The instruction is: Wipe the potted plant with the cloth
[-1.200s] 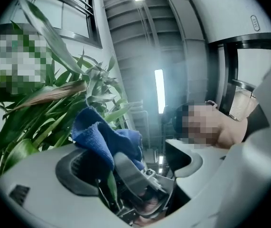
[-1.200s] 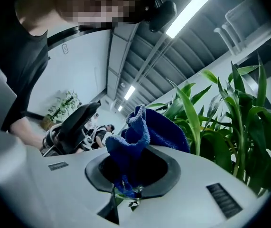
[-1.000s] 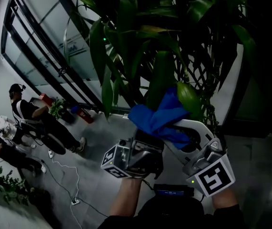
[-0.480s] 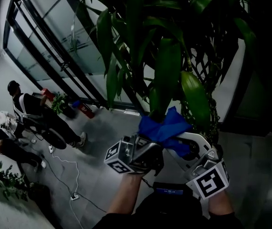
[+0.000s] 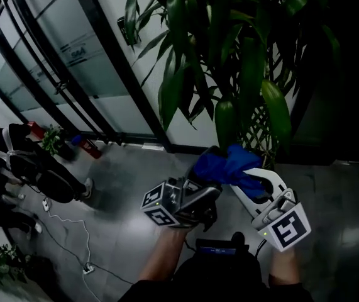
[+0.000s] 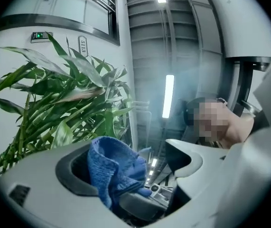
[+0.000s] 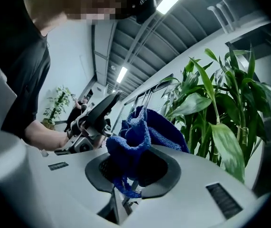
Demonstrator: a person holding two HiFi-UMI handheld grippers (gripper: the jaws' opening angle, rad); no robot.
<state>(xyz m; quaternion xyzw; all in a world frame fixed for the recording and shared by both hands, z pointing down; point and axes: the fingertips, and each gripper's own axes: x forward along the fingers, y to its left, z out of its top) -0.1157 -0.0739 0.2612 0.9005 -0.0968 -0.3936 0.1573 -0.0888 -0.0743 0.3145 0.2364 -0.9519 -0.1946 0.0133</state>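
Bystanders crowd the 9 o'clock edge of the head view, beside a red fire extinguisher and the glass partition, none of it in play. Across to 6 o'clock comes the left gripper, jaws standing apart. Its own view shows a fold of the blue cloth lying between them against one pad, loose and not pinched. The cloth sits just right of centre, about 4 o'clock, bunched up at the foot of the foliage. At 5 o'clock is the right gripper, and that one has the grip: jaws closed tight on the cloth's lower folds, the rest puffing up above the pads. Overhead, from 12 to 2 o'clock, the potted plant spreads its long leaves, with its pot out of sight. A drooping leaf hangs just above the cloth; whether they touch is unclear. By the look of it, the wiping is barely under way at most. The cloth is in hand and up at the plant, yet nearly the whole crown of leaves sits above it, waiting for a pass.
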